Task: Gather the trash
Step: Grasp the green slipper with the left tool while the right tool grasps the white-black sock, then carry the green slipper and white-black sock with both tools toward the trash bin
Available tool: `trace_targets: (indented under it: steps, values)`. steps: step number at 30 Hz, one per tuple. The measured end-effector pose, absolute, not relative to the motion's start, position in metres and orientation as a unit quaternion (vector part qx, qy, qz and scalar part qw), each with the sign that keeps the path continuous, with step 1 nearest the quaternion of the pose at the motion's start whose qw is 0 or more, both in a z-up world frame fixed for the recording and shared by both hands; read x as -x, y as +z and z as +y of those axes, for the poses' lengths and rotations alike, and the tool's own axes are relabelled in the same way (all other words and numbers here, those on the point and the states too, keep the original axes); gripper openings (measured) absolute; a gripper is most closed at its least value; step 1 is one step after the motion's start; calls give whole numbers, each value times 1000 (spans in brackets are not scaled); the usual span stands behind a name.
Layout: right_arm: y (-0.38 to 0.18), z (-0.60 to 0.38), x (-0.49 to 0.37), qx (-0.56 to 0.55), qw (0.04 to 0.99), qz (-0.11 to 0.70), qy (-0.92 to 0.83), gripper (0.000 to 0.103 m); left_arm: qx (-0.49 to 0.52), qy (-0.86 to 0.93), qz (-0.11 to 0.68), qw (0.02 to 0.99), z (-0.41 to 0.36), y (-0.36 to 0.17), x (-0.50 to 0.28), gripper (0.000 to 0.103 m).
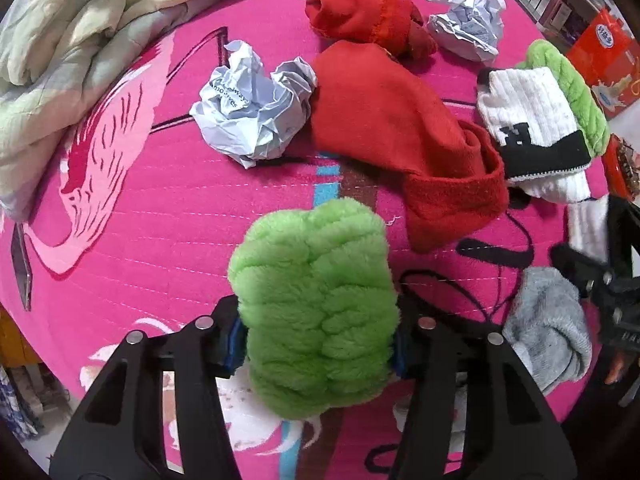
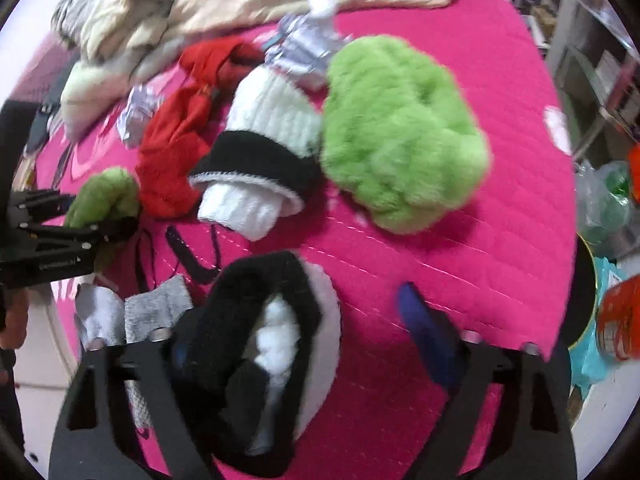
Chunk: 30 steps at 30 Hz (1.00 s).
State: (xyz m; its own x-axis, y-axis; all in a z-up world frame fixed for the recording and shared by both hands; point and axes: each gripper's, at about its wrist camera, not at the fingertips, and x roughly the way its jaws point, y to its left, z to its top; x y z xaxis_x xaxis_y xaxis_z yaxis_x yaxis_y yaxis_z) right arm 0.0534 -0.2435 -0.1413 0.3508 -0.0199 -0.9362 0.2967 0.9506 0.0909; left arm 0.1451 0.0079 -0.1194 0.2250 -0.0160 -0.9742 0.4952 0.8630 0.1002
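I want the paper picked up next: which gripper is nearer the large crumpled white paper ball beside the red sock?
Left. The left gripper, shut on a fluffy green sock, faces the crumpled white paper ball just ahead; the right gripper sits farther off, past the red sock.

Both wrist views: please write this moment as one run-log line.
left gripper: shut on green fuzzy sock | right gripper: open, black-and-white sock at its left finger | crumpled paper: on bed

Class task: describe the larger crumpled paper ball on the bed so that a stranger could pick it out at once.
Start at the pink flamingo bedspread. Beside the flamingo print, touching the big red sock's left edge, lies the crumpled paper ball. Unlike the smaller ball farther back, it shows printed letters.
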Motion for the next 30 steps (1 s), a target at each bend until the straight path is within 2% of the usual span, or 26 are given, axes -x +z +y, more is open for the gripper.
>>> trace_targets:
  steps: [2, 4, 5, 6, 11, 15, 19, 30]
  values:
    - [-141, -243, -47, -98, 821, 555, -91, 59, -212, -164, 590, 762, 5, -119, -139, 50]
    - [-135, -248, -39, -93, 825, 551, -83, 47, -217, -160, 582, 767, 2, -116, -133, 49]
    - [-132, -249, -37, -94, 828, 547, -74, 33, -221, -161, 579, 768, 0, -115, -130, 49]
    - [-128, -251, -40, -98, 831, 544, -57, 28, -218, -163, 576, 771, 0, -112, -128, 49]
    - [-101, -247, -37, -59, 849, 524, -6, 27, -205, -156, 574, 777, 2, -95, -119, 49]
    - [-90, -244, -40, -90, 852, 516, 27, 27, -191, -151, 581, 777, 3, -80, -109, 49]
    - [-82, -245, -39, -76, 856, 511, 35, 27, -196, -150, 575, 780, -7, -67, -101, 49]
    - [-66, -274, -17, -83, 862, 498, 44, 27, -230, -181, 557, 777, -78, -41, -64, 49]
